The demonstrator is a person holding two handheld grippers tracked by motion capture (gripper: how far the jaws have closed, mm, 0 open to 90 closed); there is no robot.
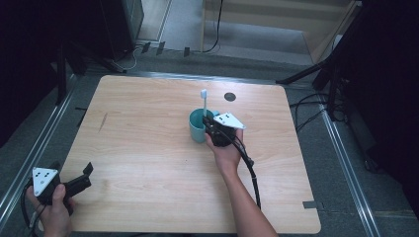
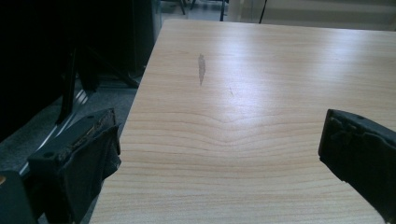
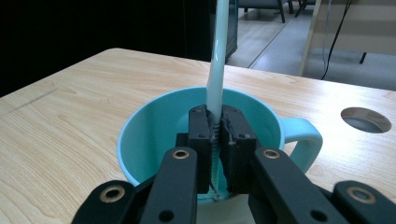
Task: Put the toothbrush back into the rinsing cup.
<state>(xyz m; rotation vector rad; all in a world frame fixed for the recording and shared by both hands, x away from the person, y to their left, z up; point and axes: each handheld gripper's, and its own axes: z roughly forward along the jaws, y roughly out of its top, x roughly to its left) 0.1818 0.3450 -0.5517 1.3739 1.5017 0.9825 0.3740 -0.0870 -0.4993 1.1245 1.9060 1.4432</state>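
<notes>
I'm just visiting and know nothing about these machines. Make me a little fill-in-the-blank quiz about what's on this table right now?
1. The right tool is shut on a toothbrush that stands in a ____ mug.
2. The toothbrush's head points ____.
3. The left tool, at the table's near-left corner, has its jaws ____.
4. The mug's handle points toward the round ____ in the tabletop.

Missing words: teal; up; open; hole

Black grippers [image 1: 223, 129], grey triangular top plates, brass-ringed holes, black cables; arms apparently sleeveless.
</notes>
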